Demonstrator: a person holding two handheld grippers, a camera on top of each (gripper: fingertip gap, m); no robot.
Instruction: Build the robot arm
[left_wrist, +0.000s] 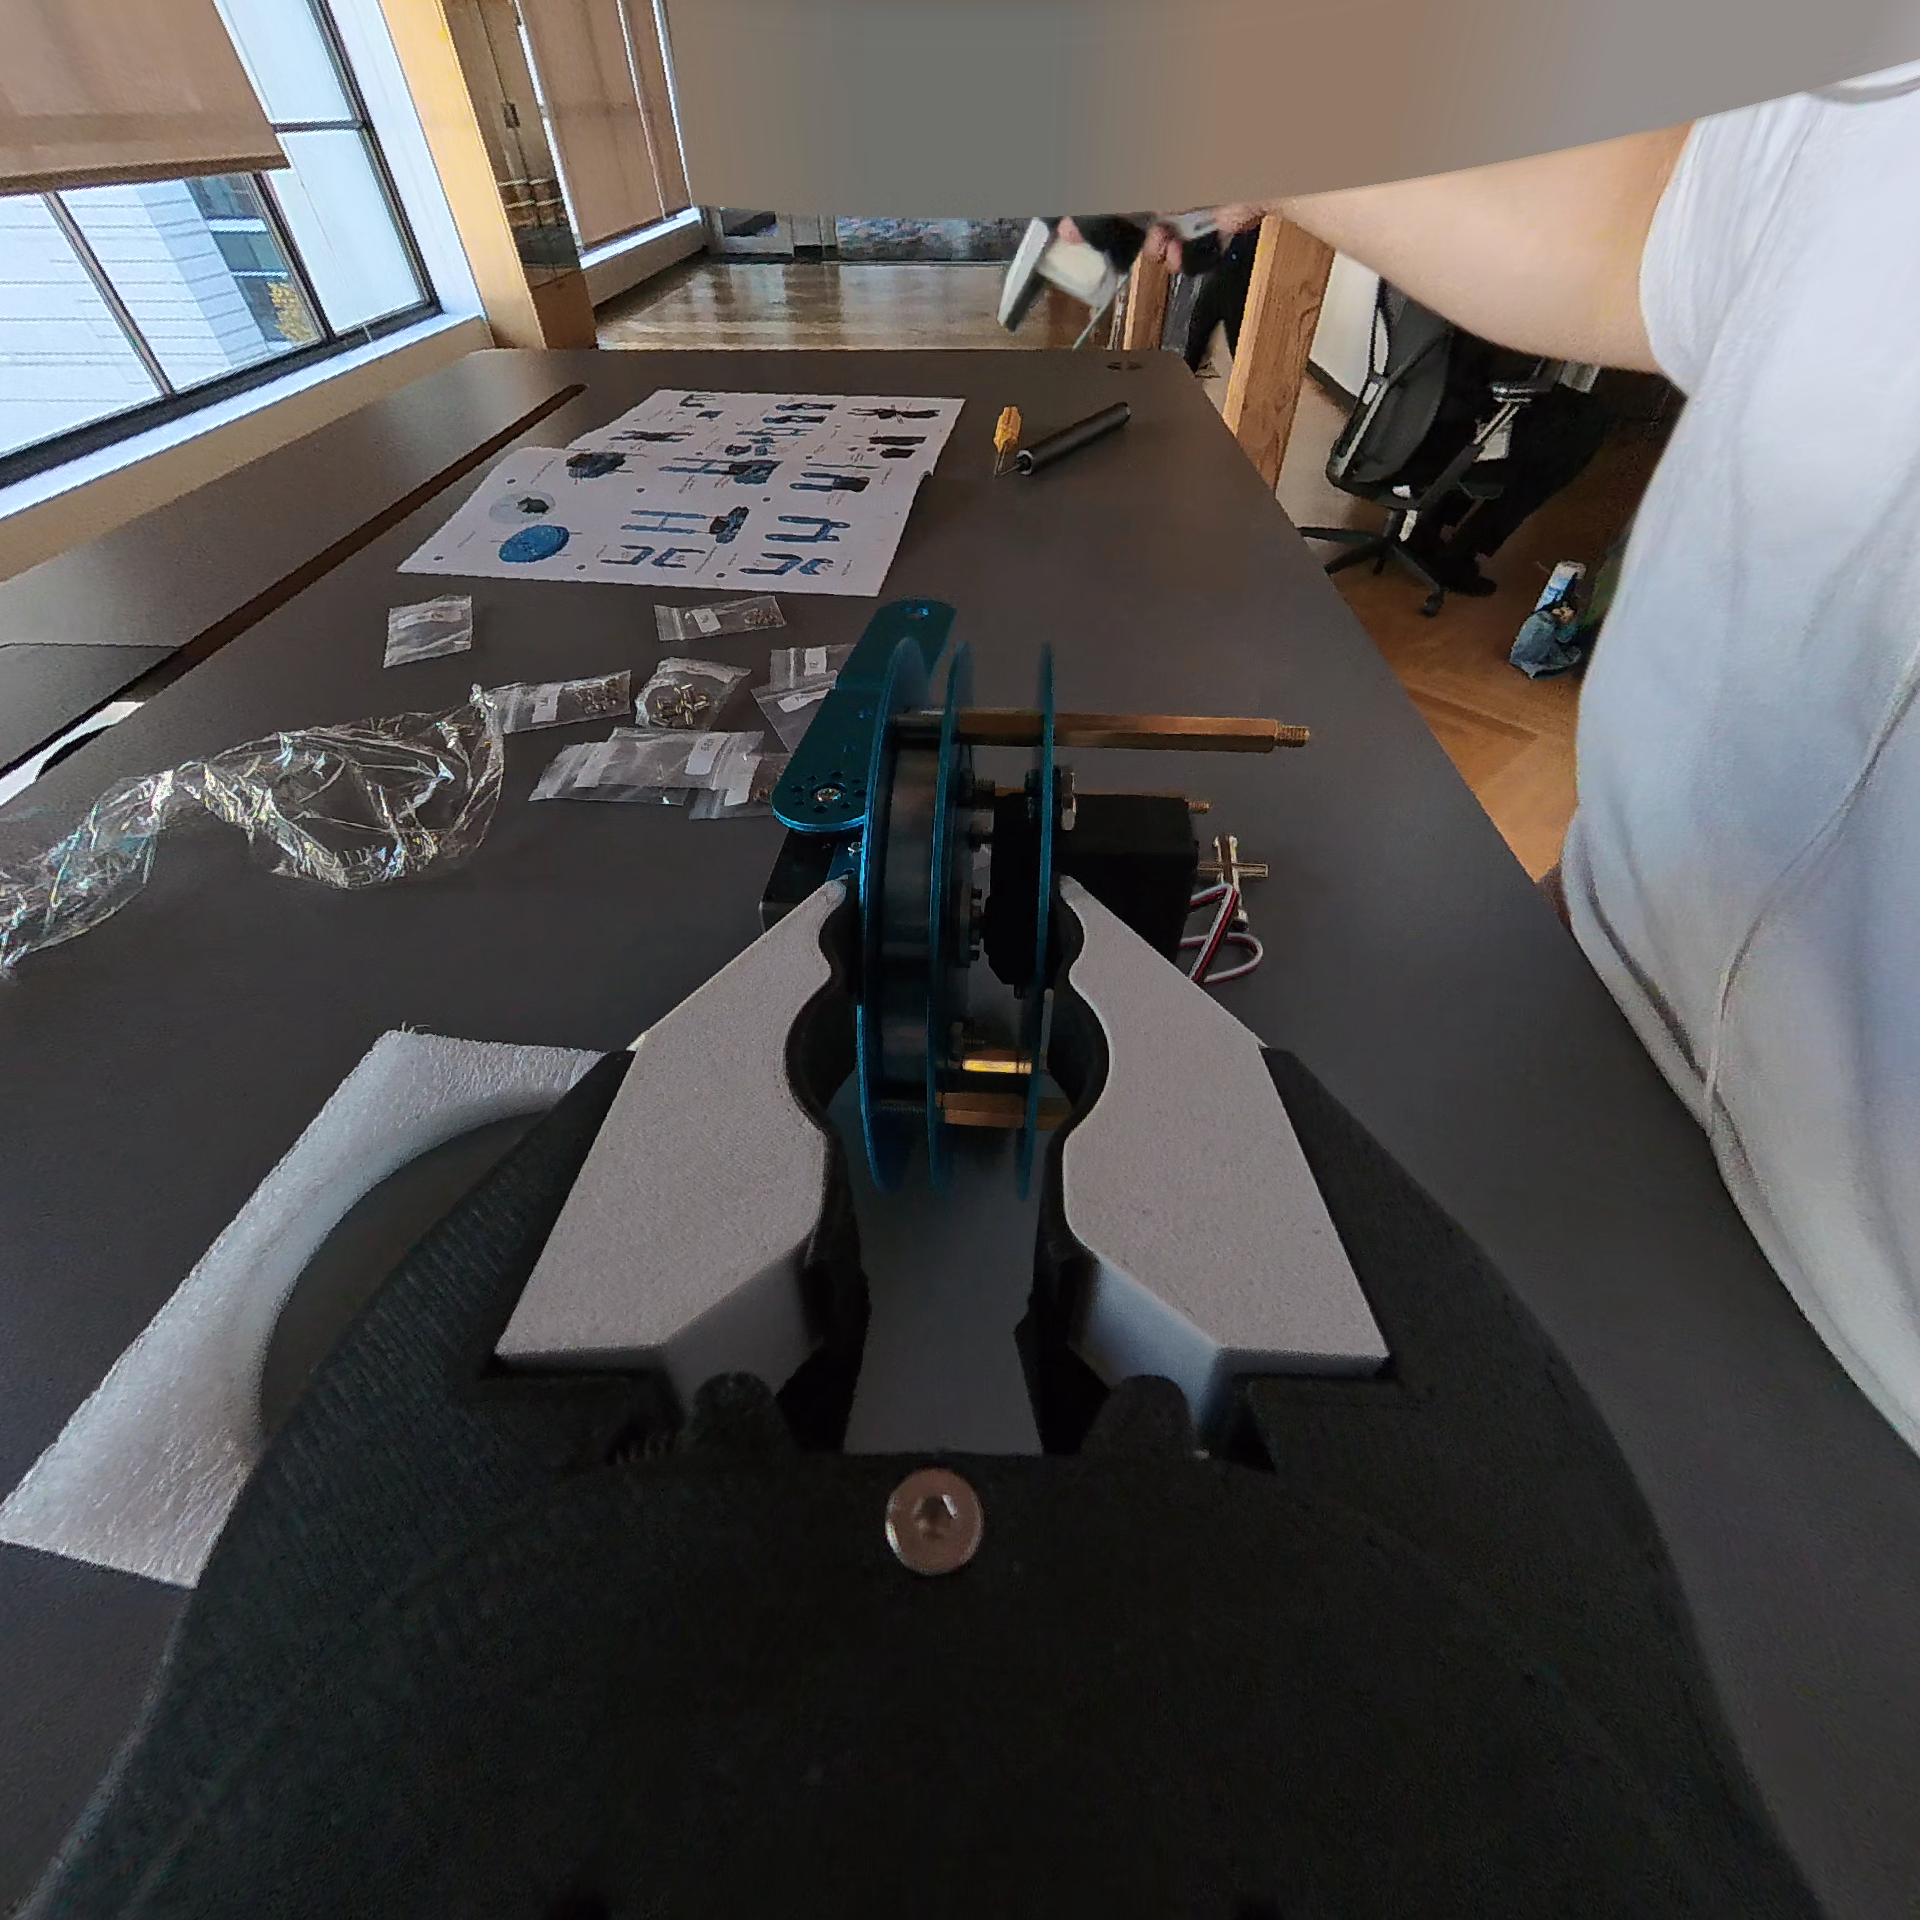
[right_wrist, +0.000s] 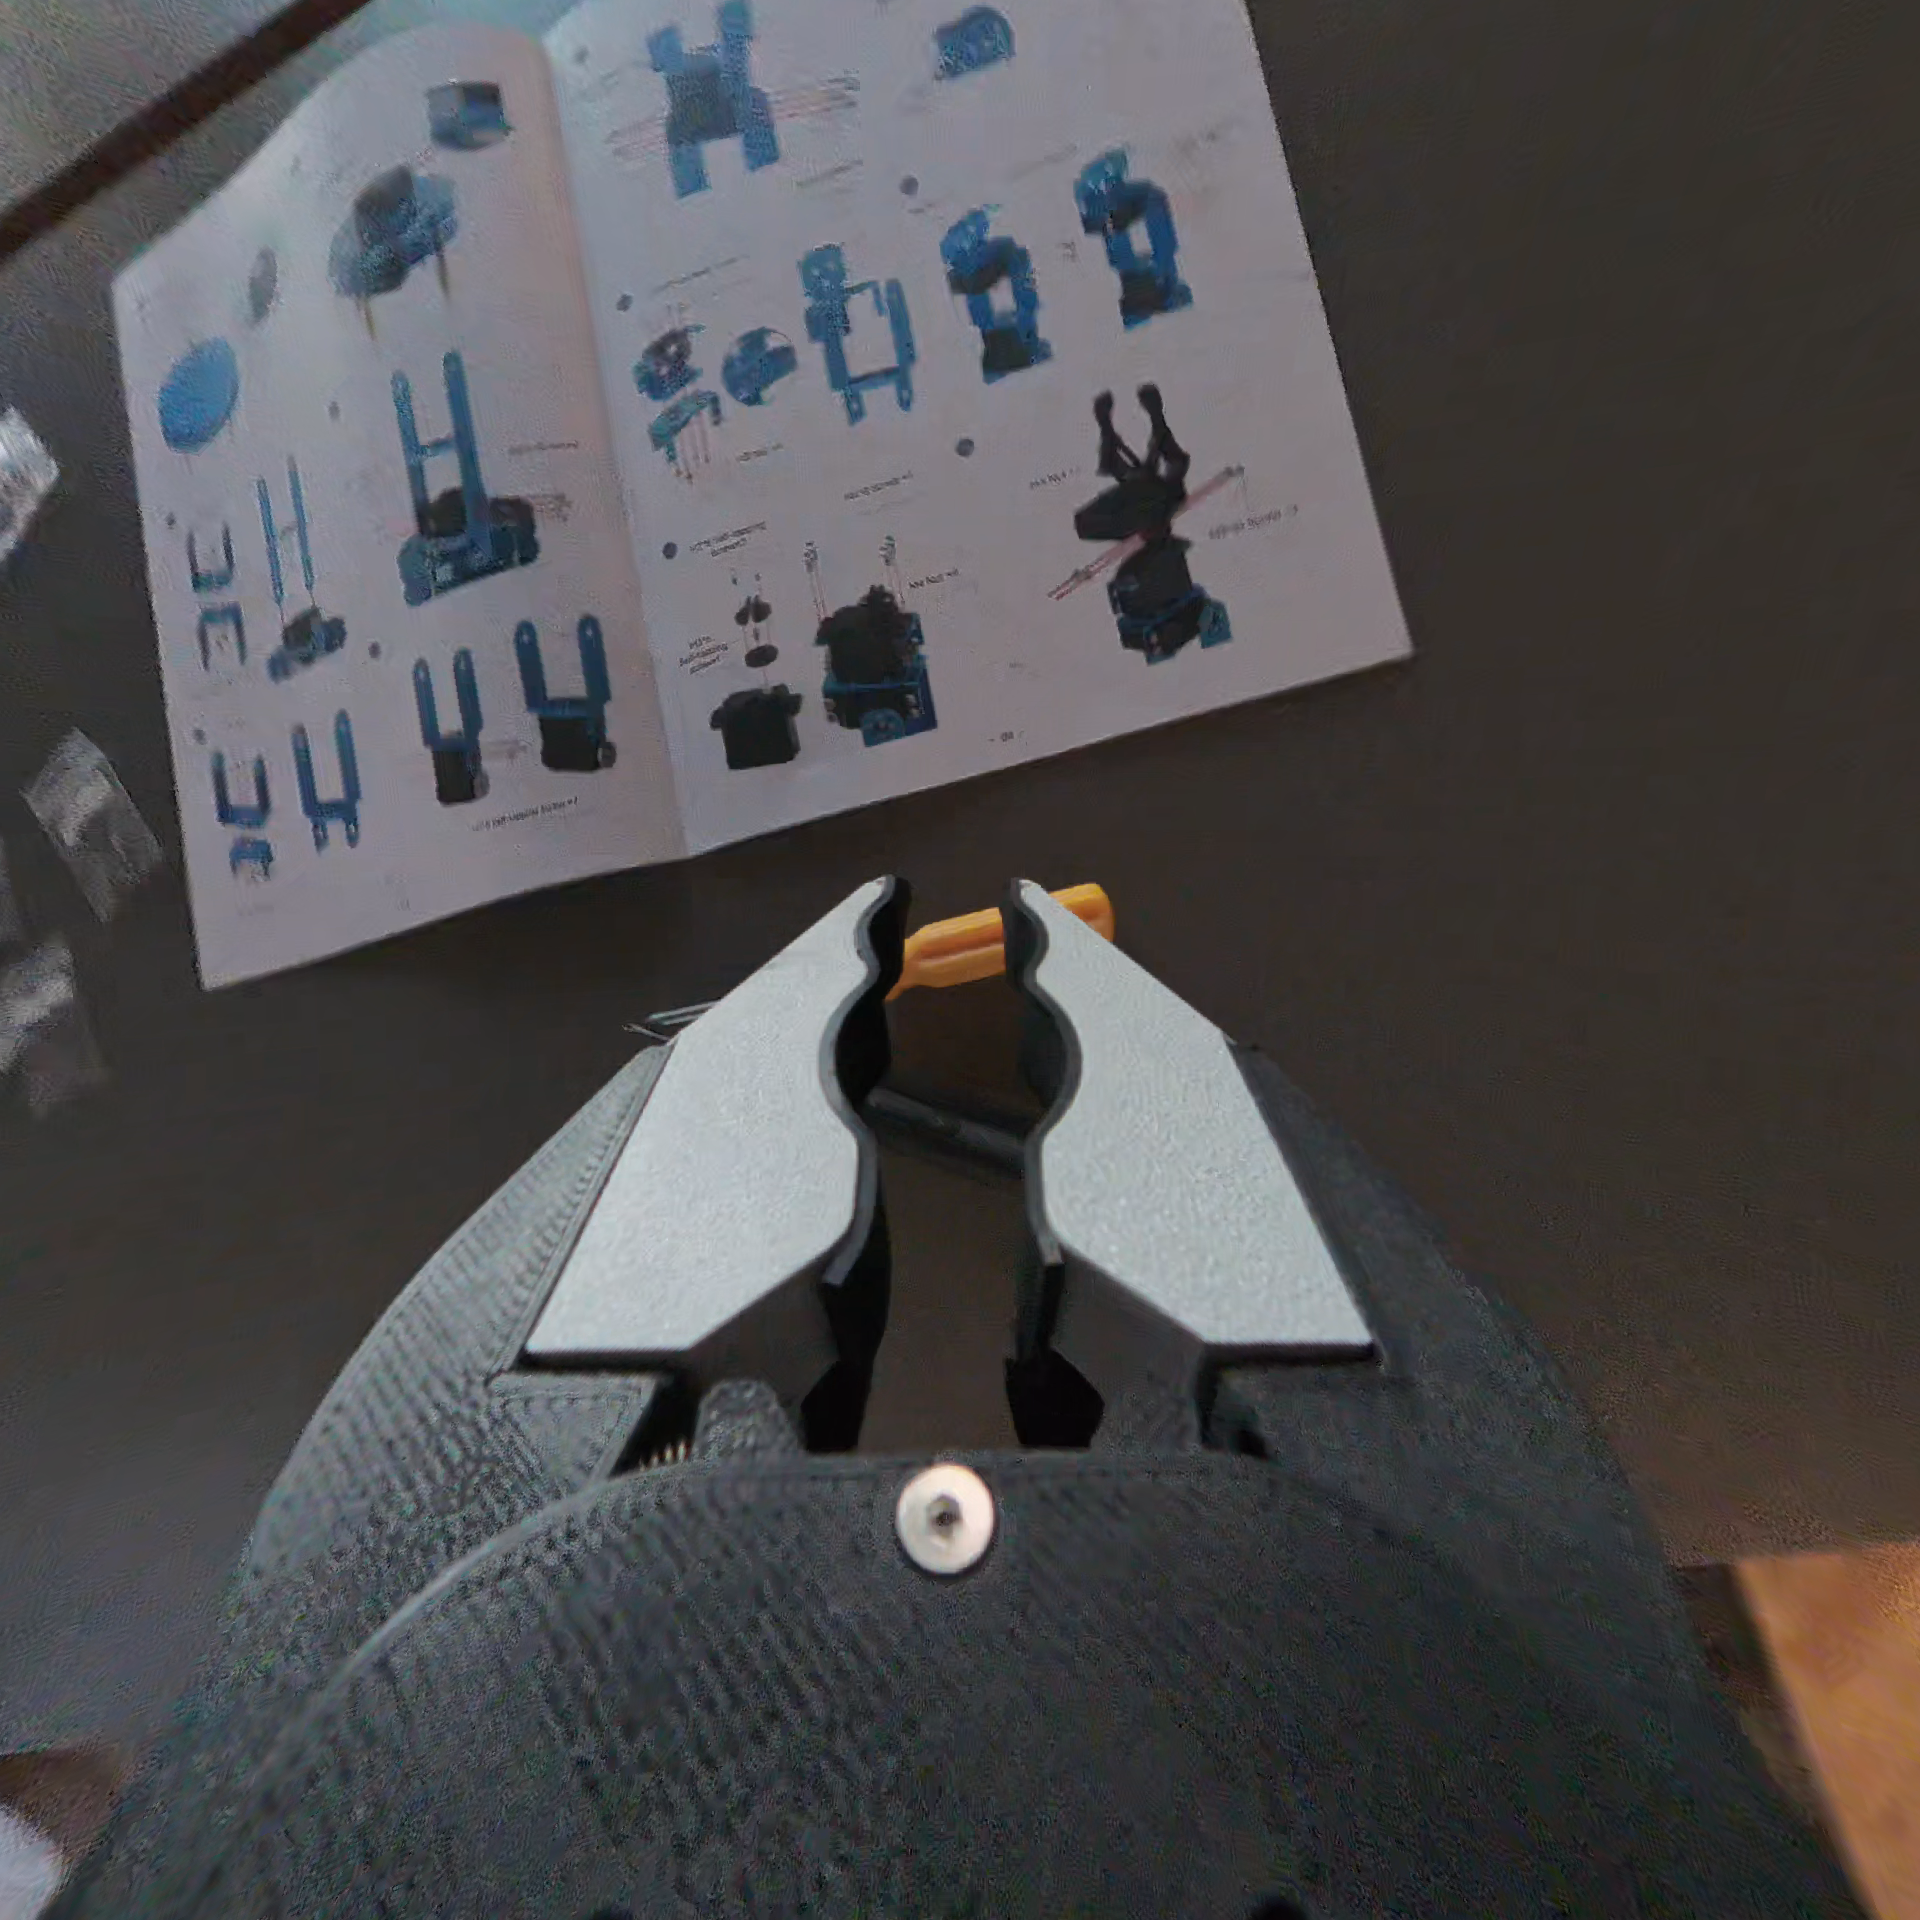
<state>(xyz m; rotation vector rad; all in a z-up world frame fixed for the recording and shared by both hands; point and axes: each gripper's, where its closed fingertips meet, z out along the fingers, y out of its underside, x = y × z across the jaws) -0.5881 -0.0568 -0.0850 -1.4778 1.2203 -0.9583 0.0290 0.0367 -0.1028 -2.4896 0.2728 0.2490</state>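
My left gripper (left_wrist: 951, 904) is shut on a blue metal assembly (left_wrist: 935, 935) of round discs on brass standoffs, with a black servo and a blue bracket attached. It holds the assembly on edge over the dark table (left_wrist: 1143, 582). My right gripper (right_wrist: 951, 894) is open and hovers over an orange-handled tool (right_wrist: 956, 940) and a black rod-like tool (right_wrist: 940, 1127) lying on the table. The orange handle shows between its fingertips, apart from them. Both tools also show far off in the left wrist view (left_wrist: 1006, 426).
An open assembly manual (right_wrist: 727, 416) lies beyond the tools. Several small bags of screws (left_wrist: 644, 717), crumpled clear wrap (left_wrist: 312, 790) and a white foam piece (left_wrist: 208, 1299) lie to the left. Servo wires (left_wrist: 1226, 935) trail to the right. A person in a white shirt (left_wrist: 1766, 623) stands at the table's right edge. One gripper's finger ends stand about 65 cm off the other's. The white foam piece (left_wrist: 208, 1299) lies around 15 cm away from my left fingertips.
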